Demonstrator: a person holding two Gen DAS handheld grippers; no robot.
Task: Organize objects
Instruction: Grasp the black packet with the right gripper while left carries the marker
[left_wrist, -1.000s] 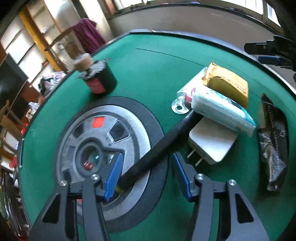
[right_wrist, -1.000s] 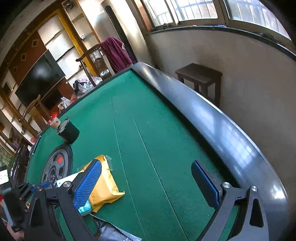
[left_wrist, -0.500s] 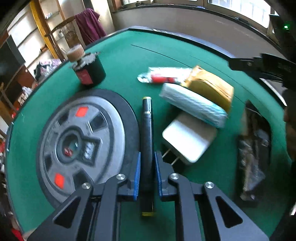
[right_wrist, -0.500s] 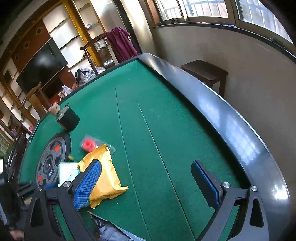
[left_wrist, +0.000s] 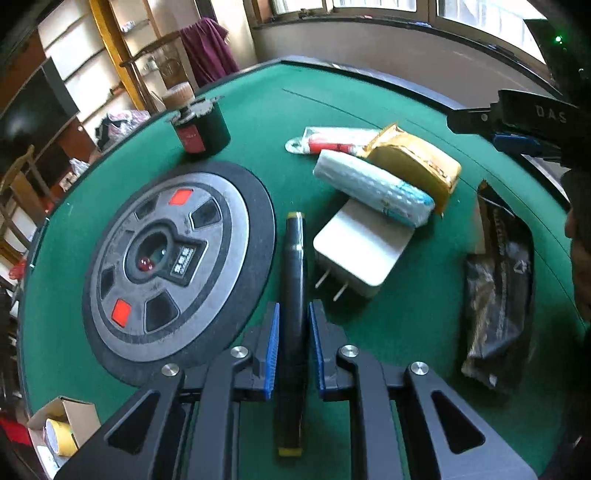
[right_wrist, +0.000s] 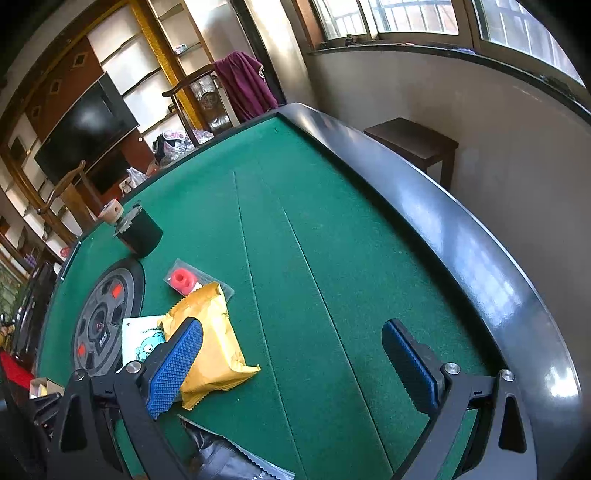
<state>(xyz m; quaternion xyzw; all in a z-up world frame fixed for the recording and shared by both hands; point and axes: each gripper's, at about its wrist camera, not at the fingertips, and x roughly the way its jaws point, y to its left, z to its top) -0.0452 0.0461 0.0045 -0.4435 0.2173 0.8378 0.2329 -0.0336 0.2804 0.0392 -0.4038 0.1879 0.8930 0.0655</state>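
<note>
left gripper (left_wrist: 291, 343): black angular frame showing triangular cut-outs, silver round screws, blue ribbed pads | right gripper (right_wrist: 295, 363): wearing the same black frame, silver screws, blue knurled pads, white lettering showing on its body

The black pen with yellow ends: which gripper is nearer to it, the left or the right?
Left. The left gripper is shut on the black pen; the right gripper hangs open over bare felt, apart from it.

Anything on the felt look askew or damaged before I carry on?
No damage or spills. The clutter is heaped: the white tissue pack lies slanted over the white plug adapter and against the yellow packet. The black pen is clamped in the left gripper.
</note>
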